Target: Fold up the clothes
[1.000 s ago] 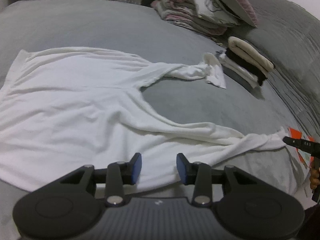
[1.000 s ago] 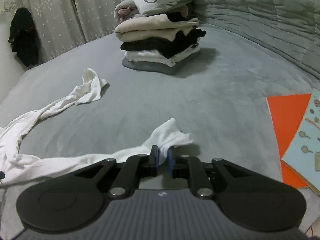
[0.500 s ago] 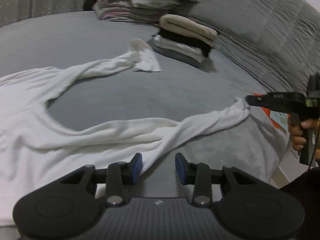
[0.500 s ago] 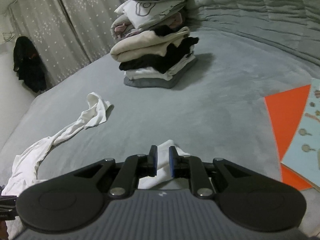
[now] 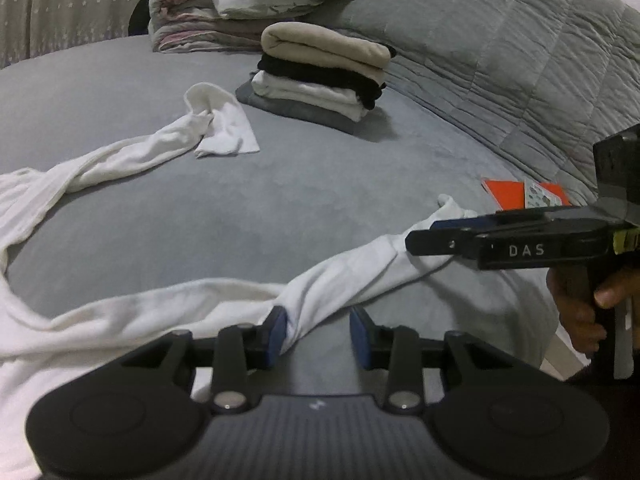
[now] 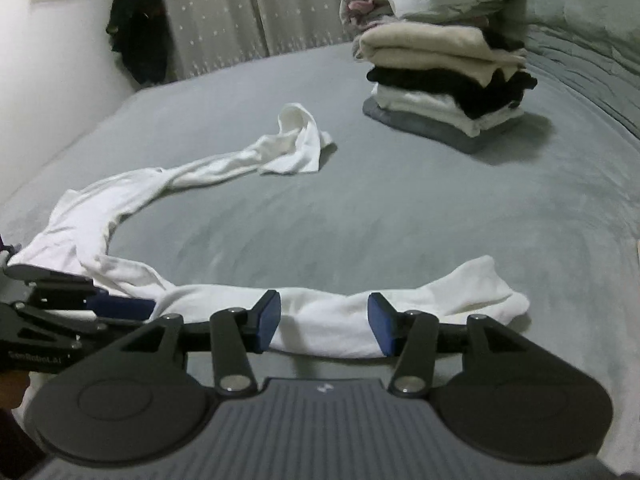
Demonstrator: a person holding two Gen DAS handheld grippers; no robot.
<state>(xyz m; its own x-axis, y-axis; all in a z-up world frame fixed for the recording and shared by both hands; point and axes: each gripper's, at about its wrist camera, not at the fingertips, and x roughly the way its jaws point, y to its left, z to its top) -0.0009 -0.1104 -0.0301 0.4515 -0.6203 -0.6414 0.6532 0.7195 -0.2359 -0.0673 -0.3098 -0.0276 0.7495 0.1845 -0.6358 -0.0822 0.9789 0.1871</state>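
Right gripper opening now, blue pads apart w/ the near sleeve of the white top lying between them but not pinched; cloth looks just let go, draped flat on the grey bedspread. Left gripper partly open, narrowing a bit, left pad touching or just beside the same sleeve where it crosses under the fingers; no clamp visible, so nothing held on either side. Key relation: sleeve's long axis runs roughly crosswise to both grippers, from the shirt body at far left of left-wrist view, across under the left gripper, out to the cuff near the right gripper. So left sits nearer the shoulder/mid-sleeve, right nearer the cuff end. Second sleeve stretches away toward the stack of folded clothes, well apart from both grippers, cuff end crumpled just beside the stack. Shirt body mostly out of frame to the left; can't tell how flat it lies. Judging by layout, prob. next step = re-grab near sleeve and bring it in across the body, which means travel along the sleeve's own axis toward the left. Right better placed for the cuff, left for holding the mid-sleeve. Risk: sleeve twisted and ropey, may fold in bunched rather than flat. Orange card beyond the cuff, clear of the cloth.
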